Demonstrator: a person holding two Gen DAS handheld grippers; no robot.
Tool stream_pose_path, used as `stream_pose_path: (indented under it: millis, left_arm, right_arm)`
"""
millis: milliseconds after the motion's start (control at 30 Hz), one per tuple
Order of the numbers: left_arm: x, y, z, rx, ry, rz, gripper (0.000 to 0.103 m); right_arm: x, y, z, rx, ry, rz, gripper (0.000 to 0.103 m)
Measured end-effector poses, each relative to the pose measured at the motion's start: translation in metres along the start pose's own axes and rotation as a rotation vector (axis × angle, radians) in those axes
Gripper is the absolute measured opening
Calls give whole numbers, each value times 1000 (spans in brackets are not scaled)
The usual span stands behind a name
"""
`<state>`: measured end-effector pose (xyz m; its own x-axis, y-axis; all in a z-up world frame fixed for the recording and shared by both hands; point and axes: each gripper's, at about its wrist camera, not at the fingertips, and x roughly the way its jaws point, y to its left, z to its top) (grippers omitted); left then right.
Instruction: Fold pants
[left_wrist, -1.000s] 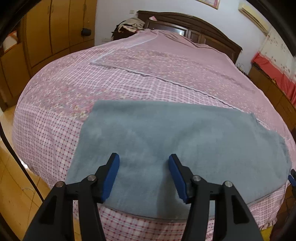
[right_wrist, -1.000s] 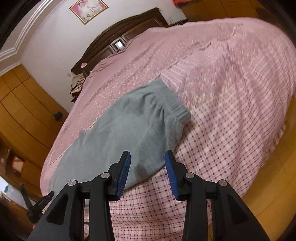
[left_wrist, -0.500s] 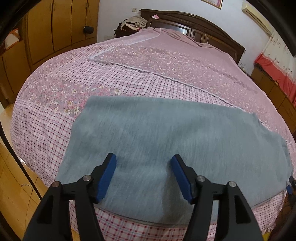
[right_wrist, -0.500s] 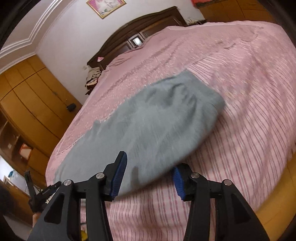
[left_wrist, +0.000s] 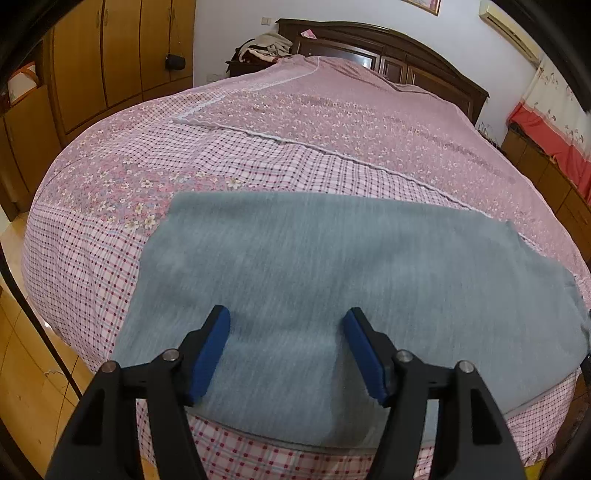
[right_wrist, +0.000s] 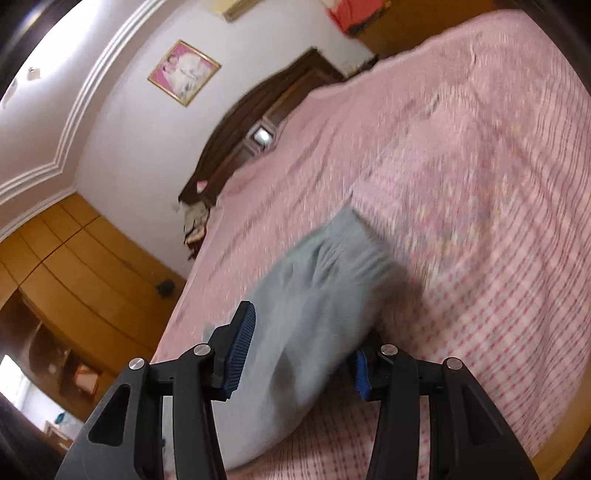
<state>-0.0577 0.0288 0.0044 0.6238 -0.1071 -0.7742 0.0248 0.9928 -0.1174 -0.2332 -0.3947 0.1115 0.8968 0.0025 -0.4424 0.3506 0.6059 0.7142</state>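
Observation:
The grey pants (left_wrist: 332, 280) lie flat in a long band across the near edge of the pink bed (left_wrist: 314, 122). My left gripper (left_wrist: 286, 332) is open and empty, its blue pads just above the near hem of the pants. In the right wrist view the pants (right_wrist: 317, 295) show their waistband end, blurred by motion. My right gripper (right_wrist: 301, 350) is open, with the pants' edge between its fingers; its right pad lies partly behind the cloth.
The bed has a pink checked and floral cover and a dark wooden headboard (left_wrist: 388, 48). Wooden wardrobes (left_wrist: 110, 59) stand to the left. A low cabinet with red cloth (left_wrist: 546, 140) stands to the right. Wood floor (left_wrist: 26, 387) runs below the bed's edge.
The right gripper has tilted and moved down to the pants' waistband end, its fingers now around the edge. The left gripper has eased slightly back and stayed open.

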Motion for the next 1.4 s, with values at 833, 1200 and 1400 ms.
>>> stream_pose_path:
  millis: [833,1200,1400]
  left_arm:
    - [2,0,-1,28,-9,9,70]
    - [-17,-24,8,84,12,-81,70]
    - [-20,-88,17,206,32,-239,70]
  right_arm:
    - [0,2,2,-123,59,-239,15]
    - [-30,0,19,-97,126,-249,22]
    - [-22,19,40,-149,132,-161,5]
